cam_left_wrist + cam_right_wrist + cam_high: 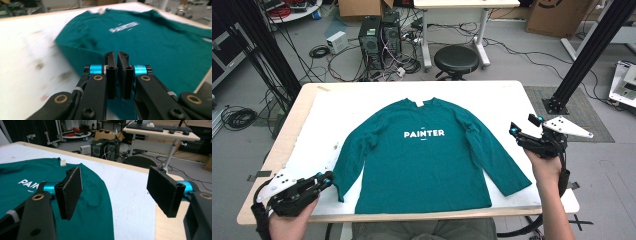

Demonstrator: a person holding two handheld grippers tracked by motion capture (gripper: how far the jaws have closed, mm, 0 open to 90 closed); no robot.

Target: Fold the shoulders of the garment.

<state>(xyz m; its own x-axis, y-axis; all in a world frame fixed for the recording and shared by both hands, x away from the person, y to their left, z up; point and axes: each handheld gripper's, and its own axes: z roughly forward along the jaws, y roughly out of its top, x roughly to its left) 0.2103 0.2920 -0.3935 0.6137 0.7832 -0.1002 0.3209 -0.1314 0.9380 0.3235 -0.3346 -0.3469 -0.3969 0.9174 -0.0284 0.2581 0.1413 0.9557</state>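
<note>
A teal long-sleeved shirt (427, 165) with the white word PAINTER lies flat, face up, on the white-covered table (502, 100), its sleeves spread down and outward. My left gripper (328, 180) is at the table's near left corner, just left of the shirt's left cuff. In the left gripper view its jaws stand together over the shirt (155, 42) with no fabric between them, so this gripper (117, 56) is shut. My right gripper (525, 125) hovers off the right sleeve's outer side. It (117, 192) is open and empty, with the shirt (25, 172) to its left.
Beyond the table's far edge stand a black stool (456, 59), two computer towers (379, 35) with tangled cables, and a desk. Black frame posts (587, 50) rise at both sides. A cardboard box (557, 17) sits at the back right.
</note>
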